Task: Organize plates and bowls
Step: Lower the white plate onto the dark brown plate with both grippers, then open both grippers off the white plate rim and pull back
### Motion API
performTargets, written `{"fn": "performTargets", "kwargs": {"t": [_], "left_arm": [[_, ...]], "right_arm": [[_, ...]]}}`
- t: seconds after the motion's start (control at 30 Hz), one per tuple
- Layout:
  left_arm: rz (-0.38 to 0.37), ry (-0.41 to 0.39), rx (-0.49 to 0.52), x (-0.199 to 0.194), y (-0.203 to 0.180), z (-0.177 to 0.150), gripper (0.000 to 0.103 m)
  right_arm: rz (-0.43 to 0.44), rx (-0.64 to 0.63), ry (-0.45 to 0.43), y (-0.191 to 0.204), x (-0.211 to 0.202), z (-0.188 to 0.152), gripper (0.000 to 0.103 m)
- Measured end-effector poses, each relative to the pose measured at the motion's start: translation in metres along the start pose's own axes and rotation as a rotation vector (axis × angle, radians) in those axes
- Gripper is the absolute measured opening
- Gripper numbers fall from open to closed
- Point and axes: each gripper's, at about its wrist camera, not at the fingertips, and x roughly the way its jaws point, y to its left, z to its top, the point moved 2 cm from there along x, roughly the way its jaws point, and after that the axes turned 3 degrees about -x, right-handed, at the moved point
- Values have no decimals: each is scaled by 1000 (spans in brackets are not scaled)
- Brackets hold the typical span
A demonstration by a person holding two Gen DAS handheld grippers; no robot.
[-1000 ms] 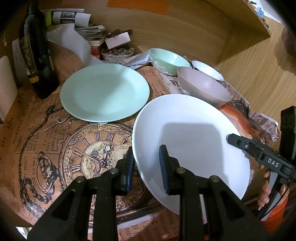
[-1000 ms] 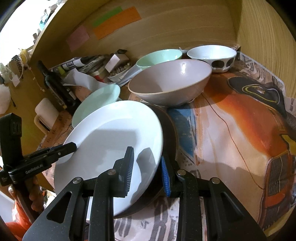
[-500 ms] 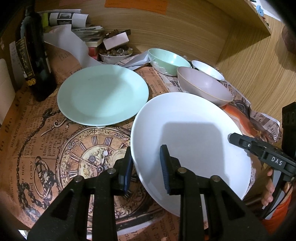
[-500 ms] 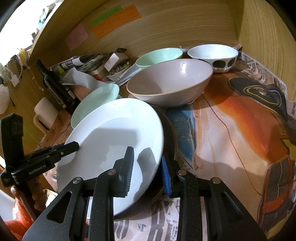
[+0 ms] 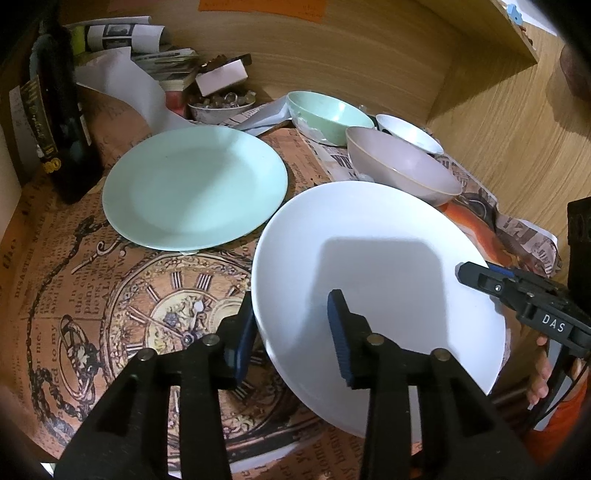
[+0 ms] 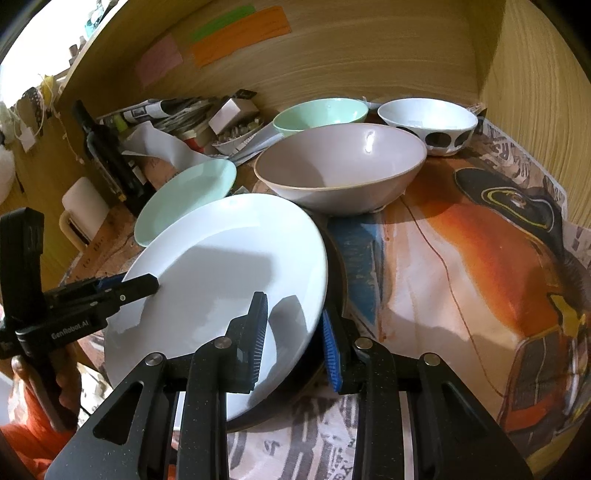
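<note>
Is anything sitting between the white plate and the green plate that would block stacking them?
Nothing visible does. Only printed paper shows between the white plate and the green plate, whose top is bare. The grey bowl stands off to the side, behind the white plate.

Your surface (image 5: 491, 122) is a wooden top walled at the back and side, covered by printed paper (image 5: 74, 280) with a clock face on your left and orange newsprint (image 6: 461, 258) on your right. On it: mint plate (image 5: 192, 184), mint bowl (image 5: 328, 116), mauve bowl (image 6: 340, 166), white spotted bowl (image 6: 428, 123), dark bottle (image 5: 59, 122), and a small dish of trinkets (image 5: 219, 105) by stacked papers (image 5: 122, 35).
</note>
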Motion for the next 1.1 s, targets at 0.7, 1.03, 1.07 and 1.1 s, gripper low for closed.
{"fn": "performTargets", "kwargs": {"t": [0.7,1.03,1.07,1.1], "left_arm": [[-37,-44,-10,-33,16,-10,35],[-56,-32,5,-23,10,-14,16],[-65,-27,1,-21,10,-14,16],[-73,-21,0,-20,10,-14,16]], "right_arm": [[-26,-29,18,0,1,2,24],[-91,-63,27,7,-3,3,27],[-103,-72,28,8,-4,3,27],[-118,-80,29,8,-4,3,28]]}}
